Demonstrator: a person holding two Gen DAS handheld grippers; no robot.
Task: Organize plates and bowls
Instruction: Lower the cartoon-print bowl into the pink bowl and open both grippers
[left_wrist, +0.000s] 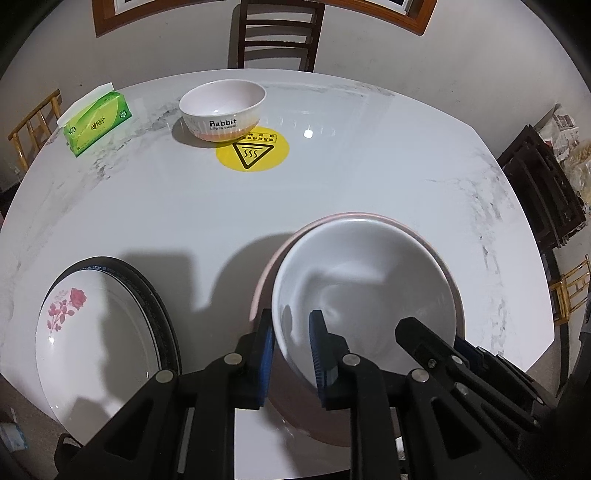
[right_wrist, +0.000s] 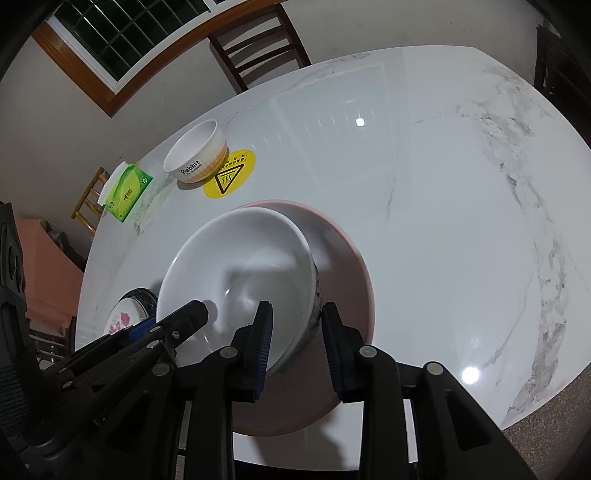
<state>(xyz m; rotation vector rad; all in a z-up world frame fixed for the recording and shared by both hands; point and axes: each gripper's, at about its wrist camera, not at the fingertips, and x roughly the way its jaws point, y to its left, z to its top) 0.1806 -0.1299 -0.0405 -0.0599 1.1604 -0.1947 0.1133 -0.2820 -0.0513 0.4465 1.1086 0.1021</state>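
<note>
Where the near edge of the marble table (left_wrist: 369, 177) meets the two grippers, a white bowl (left_wrist: 364, 291) sits inside a wider pink bowl (right_wrist: 343, 251), nested but off-centre, pushed toward the pink bowl's left side. The left gripper (left_wrist: 291, 354) straddles the white bowl's near-left rim, one blue pad outside the wall and one inside; a visible gap stands between the pads and the rim, so the jaws are slightly parted and not pressing. The right gripper (right_wrist: 297, 347) straddles the near-right rim in the same manner, one pad inside and one outside, again with clearance on both sides, jaws loosened and clamping nothing. Both grippers point steeply downward. To the left, near the table edge, a white plate with a red flower (left_wrist: 92, 332) lies on top of a dark-rimmed plate (left_wrist: 159, 306). At the far side, a second white bowl printed "Rabbit" (left_wrist: 223, 109) stands upright, its base overlapping the edge of a round yellow warning sticker (left_wrist: 258, 153). A green tissue pack (left_wrist: 98, 122) lies left of that bowl, well apart from it. A dark wooden chair (left_wrist: 279, 33) stands behind the table.
</note>
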